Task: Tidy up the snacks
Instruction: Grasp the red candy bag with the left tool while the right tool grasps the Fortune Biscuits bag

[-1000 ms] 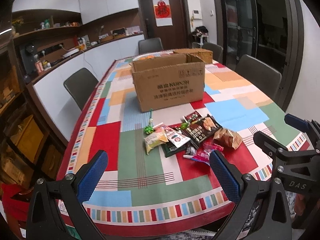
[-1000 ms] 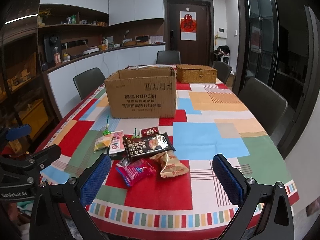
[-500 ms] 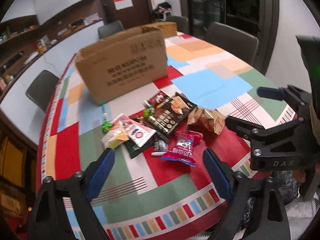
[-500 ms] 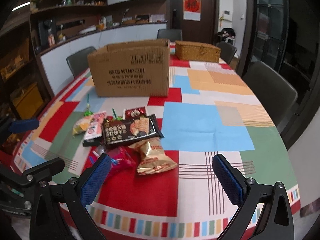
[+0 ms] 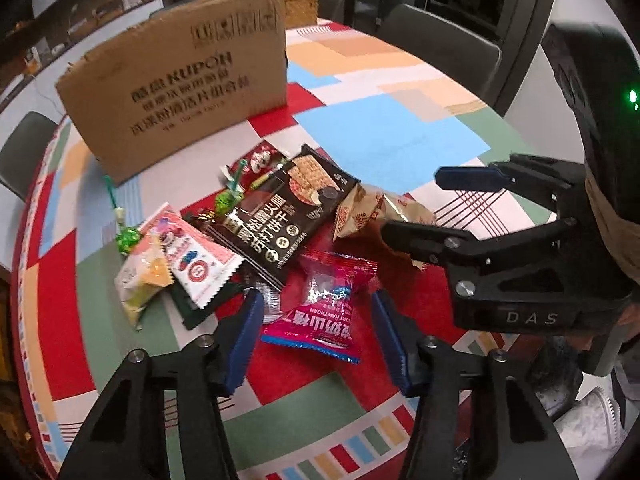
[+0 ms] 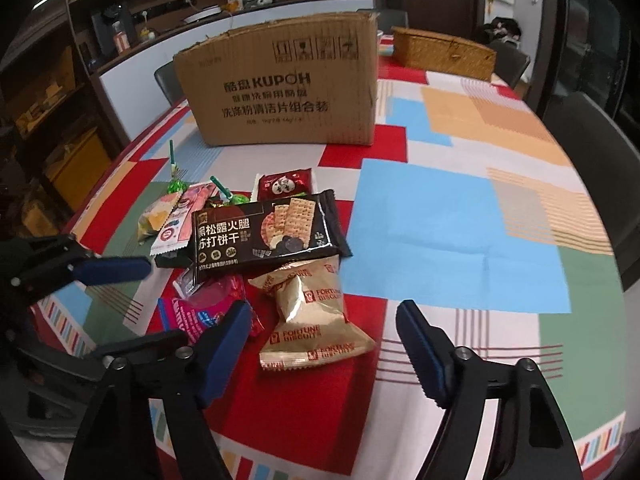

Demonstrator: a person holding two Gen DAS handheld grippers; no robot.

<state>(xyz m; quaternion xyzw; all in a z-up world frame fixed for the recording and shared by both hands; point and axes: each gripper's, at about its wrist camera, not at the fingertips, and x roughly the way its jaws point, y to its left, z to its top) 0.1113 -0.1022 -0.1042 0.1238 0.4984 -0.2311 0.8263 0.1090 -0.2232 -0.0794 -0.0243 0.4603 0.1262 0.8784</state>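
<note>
Several snack packets lie in a heap on the patchwork tablecloth (image 5: 392, 136) in front of a cardboard box (image 5: 180, 92). My left gripper (image 5: 316, 328) points down over a pink hawthorn packet (image 5: 320, 280). Its jaws are closing with the packet between them, and the blue pads (image 5: 248, 328) stand just clear of it. My right gripper (image 6: 322, 320) straddles a beige fortune biscuit packet (image 6: 308, 312), its jaws closing too, with gaps on both sides. A black cracker pack (image 6: 264, 232) lies just behind both packets.
Smaller sweets, a white-and-pink packet (image 5: 192, 260) and green lollipops (image 5: 128, 236) lie left of the heap. A wicker basket (image 6: 440, 52) stands behind the box (image 6: 280, 80). Dark chairs (image 6: 592, 140) ring the table. The table's front edge runs just under both grippers.
Both grippers have dropped and tilted down towards the snack heap. Their jaws have narrowed, the left around the pink packet and the right around the beige one.
</note>
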